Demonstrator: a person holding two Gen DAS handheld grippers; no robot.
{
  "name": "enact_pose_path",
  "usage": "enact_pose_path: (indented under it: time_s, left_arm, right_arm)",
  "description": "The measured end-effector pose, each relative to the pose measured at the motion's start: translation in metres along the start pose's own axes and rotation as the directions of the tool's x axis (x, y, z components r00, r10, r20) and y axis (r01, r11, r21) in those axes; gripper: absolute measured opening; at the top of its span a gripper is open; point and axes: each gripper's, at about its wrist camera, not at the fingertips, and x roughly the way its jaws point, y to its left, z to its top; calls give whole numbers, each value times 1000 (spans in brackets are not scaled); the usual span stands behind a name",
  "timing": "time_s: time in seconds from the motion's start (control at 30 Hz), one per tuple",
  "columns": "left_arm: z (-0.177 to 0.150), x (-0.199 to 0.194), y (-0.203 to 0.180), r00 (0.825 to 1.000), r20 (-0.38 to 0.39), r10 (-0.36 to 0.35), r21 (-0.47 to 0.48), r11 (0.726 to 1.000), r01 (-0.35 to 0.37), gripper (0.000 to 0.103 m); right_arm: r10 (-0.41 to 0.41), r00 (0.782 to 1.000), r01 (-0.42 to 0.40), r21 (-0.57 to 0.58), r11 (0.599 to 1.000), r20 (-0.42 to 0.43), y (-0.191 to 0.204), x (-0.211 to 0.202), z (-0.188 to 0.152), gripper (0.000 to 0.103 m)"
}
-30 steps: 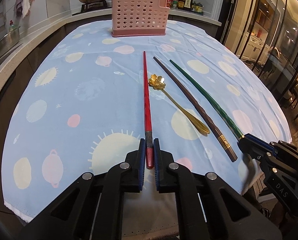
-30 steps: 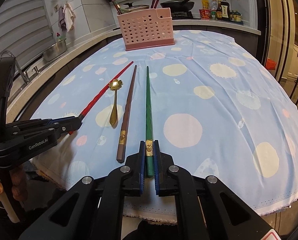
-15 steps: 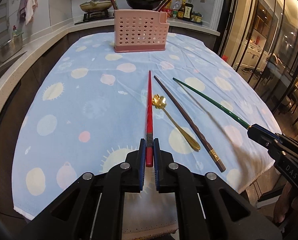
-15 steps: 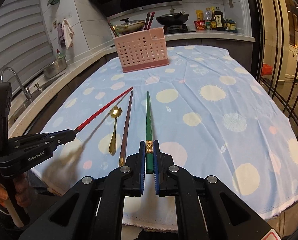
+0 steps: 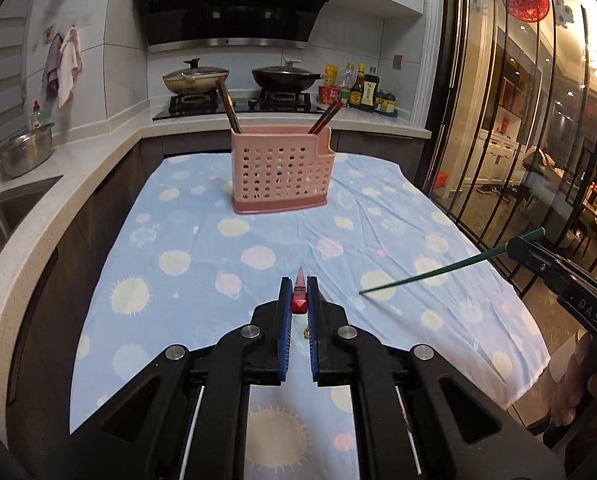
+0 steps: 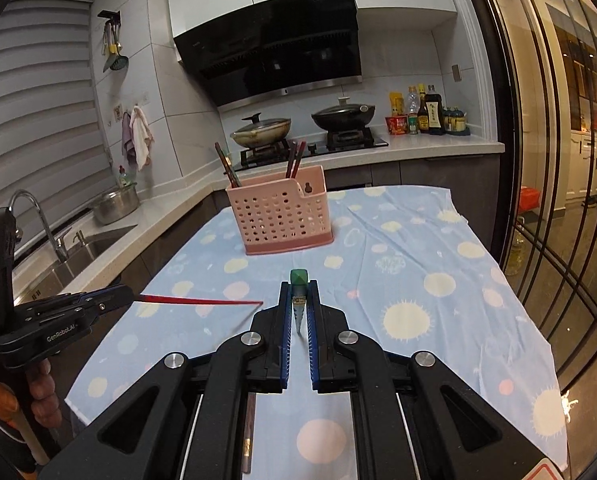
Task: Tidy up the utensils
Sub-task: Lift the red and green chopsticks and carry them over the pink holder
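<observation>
Now your left tool [image 5: 299,300] is clamped on the red chopstick [image 6: 202,301] and your right tool [image 6: 298,304] on the green chopstick [image 5: 438,274], both held above the desk [image 5: 202,248], well short of the pink utensil basket [image 5: 282,172].

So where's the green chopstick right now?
The green chopstick is clamped in the right gripper, off the blue tablecloth, in front of the pink utensil basket; in the left wrist view it slants in from the right.
</observation>
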Motion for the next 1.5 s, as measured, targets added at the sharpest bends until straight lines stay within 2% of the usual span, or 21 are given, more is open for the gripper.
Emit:
enact_pose_path:
  time_s: [0.43, 0.77, 1.0, 1.27, 1.5]
  left_arm:
    - [60, 13, 3, 996, 90, 14, 20, 1000, -16, 7]
    - [102, 21, 10, 987, 155, 35, 36, 999, -41, 7]
    - [149, 24, 13, 975, 220, 40, 46, 998, -51, 7]
    - [224, 37, 14, 954, 299, 32, 61, 997, -52, 7]
    - [284, 68, 13, 948, 317, 36, 80, 995, -64, 7]
  right_arm:
    - [46, 997, -46, -5, 999, 68, -2, 21, 51, 7]
    - [57, 990, -50, -53, 997, 126, 8, 40, 93, 7]
    - [55, 989, -50, -40, 998, 140, -1, 71, 135, 7]
    - [14, 986, -12, -16, 1000, 168, -13, 120, 198, 7]
    - [-30, 981, 38, -40, 998, 193, -12, 162, 253, 7]
